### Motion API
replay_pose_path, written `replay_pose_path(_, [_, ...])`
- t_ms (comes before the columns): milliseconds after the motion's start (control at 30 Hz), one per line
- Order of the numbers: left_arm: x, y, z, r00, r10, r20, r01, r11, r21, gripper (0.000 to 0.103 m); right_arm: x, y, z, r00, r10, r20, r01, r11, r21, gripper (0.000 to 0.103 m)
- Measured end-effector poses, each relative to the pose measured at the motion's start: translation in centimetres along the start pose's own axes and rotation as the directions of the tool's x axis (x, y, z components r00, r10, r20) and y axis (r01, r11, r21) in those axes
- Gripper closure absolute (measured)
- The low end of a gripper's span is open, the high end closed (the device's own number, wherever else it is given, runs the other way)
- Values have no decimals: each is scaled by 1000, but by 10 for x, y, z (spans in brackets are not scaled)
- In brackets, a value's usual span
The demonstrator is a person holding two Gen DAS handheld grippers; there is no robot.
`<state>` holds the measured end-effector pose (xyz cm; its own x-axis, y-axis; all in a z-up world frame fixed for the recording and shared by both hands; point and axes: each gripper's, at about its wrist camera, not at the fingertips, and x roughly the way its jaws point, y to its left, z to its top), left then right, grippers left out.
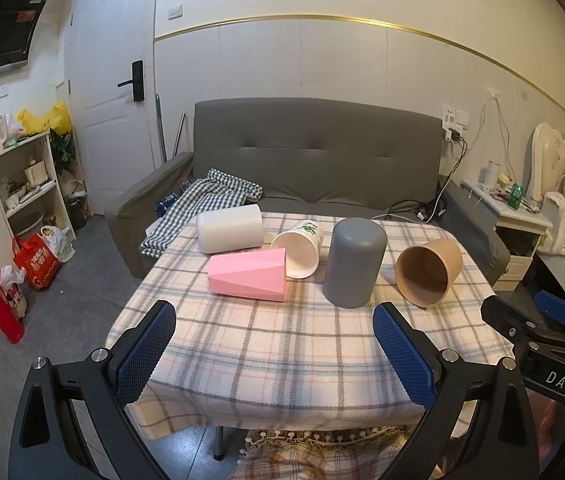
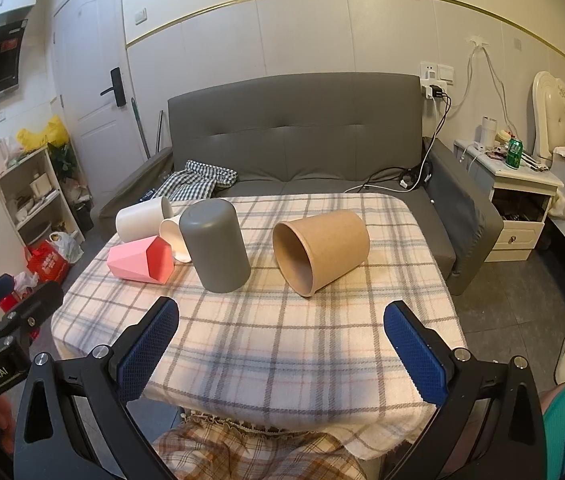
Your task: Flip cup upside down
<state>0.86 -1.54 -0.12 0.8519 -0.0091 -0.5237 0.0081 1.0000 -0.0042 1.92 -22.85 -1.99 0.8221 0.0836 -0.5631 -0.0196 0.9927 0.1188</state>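
Approach step, nothing grasped. Left gripper point(image 1: 274, 346) and right gripper point(image 2: 281, 346) both hover at the near table point(image 1: 266, 364) edge, jaws spread wide and empty.

Cups, five: grey cup point(image 1: 353, 263) mid-table, already inverted. Four lie on their sides:
- brown paper cup point(image 2: 319, 251), right
- pink cup point(image 1: 247, 275), left
- printed white cup point(image 1: 298, 252), left
- plain white cup point(image 1: 229, 228), far left

Judgement: next move is to close on a lying cup's wall, likely the brown one, then set it rim-down.

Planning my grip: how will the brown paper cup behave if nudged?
The brown paper cup lies on its side on the checked cloth, so it will probably roll in a curve, being tapered. It looks thin-walled and light, likely denting under a hard squeeze.
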Motion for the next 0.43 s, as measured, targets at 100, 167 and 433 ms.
replay_pose_path(100, [0, 0, 0, 1000, -1, -1, 1, 1000, 0, 1, 0, 0, -3, 1000, 3, 1, -3, 1000, 2, 0])
replay_pose_path(167, [0, 1, 0, 1000, -2, -1, 2, 1000, -3, 1, -1, 0, -3, 1000, 1, 2, -1, 1000, -1, 0])
replay_pose_path(433, [-1, 3, -1, 1000, 10, 3, -10, 1000, -8, 1, 1, 1, -1, 1000, 1, -6, -1, 1000, 0, 0])
